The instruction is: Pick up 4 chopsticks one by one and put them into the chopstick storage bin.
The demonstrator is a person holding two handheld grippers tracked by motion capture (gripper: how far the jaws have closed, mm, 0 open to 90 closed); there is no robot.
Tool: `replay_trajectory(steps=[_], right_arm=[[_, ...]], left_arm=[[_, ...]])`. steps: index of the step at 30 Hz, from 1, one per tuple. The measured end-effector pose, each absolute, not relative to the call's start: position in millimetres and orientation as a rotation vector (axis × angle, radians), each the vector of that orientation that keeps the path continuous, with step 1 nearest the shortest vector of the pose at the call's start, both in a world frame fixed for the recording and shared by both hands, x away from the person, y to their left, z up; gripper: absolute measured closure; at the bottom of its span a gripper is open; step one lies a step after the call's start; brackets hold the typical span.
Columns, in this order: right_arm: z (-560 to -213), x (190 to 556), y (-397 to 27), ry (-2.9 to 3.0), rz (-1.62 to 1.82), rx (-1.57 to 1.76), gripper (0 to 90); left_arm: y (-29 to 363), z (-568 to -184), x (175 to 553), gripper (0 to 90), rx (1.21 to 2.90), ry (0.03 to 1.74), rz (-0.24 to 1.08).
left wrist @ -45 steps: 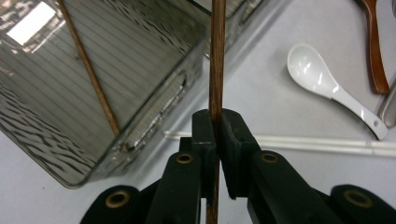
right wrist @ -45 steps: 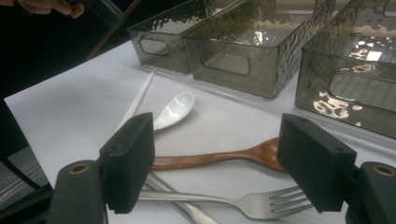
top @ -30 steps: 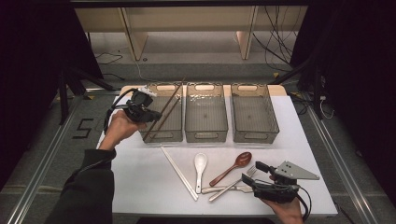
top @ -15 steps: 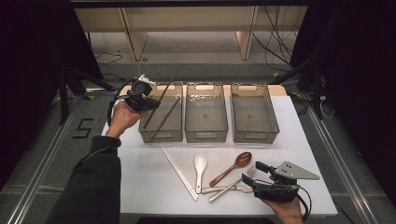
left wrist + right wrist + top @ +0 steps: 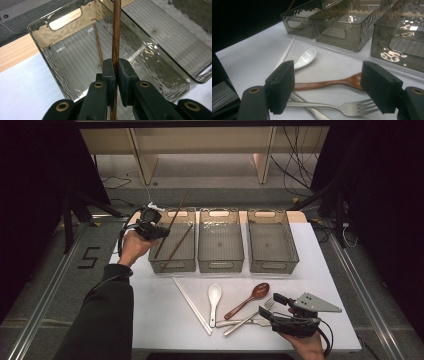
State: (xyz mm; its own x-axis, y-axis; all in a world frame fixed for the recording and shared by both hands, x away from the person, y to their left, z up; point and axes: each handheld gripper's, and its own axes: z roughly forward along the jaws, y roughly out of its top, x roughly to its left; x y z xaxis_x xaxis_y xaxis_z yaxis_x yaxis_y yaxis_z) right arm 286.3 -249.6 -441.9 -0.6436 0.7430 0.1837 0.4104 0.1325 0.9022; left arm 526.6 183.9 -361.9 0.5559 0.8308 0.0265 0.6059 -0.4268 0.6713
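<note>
My left gripper (image 5: 161,233) is at the left wall of the left clear bin (image 5: 165,266), shut on a brown chopstick (image 5: 176,213) that slants from above the bin's far rim down into it. In the left gripper view the pads (image 5: 109,72) pinch this chopstick (image 5: 116,32) over the bin (image 5: 37,27). A second brown chopstick (image 5: 98,47) lies on the bin's floor (image 5: 181,240). My right gripper (image 5: 268,305) rests near the table's front right, open and holding nothing. Its jaws (image 5: 328,85) stand wide above a metal fork (image 5: 347,108) and a wooden spoon (image 5: 329,83).
Middle bin (image 5: 220,262) and right bin (image 5: 272,265) stand in a row with the left one. On the white table in front lie a pair of white chopsticks (image 5: 191,305), a white spoon (image 5: 214,295), the wooden spoon (image 5: 250,299) and the fork (image 5: 247,317).
My left hand has shifted a little beside the left bin, carrying the brown chopstick, which now leans more steeply into the bin. The right gripper has stayed put.
</note>
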Motion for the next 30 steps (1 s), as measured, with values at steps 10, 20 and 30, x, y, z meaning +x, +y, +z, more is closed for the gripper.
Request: replay_trajectory(steps=[10, 20, 30], right_arm=[[-442, 286, -249, 2.109, 1.515, 1.119, 28.5], [-442, 286, -249, 2.112, 1.514, 1.119, 28.4], [-442, 285, -249, 2.112, 1.512, 1.121, 28.4]], left_arm=[[185, -374, 528, 83.7, 2.168, 1.178, 0.475], [188, -392, 532, 82.8, 2.178, 1.237, 0.466], [191, -386, 526, 53.2, 2.116, 1.306, 0.422]])
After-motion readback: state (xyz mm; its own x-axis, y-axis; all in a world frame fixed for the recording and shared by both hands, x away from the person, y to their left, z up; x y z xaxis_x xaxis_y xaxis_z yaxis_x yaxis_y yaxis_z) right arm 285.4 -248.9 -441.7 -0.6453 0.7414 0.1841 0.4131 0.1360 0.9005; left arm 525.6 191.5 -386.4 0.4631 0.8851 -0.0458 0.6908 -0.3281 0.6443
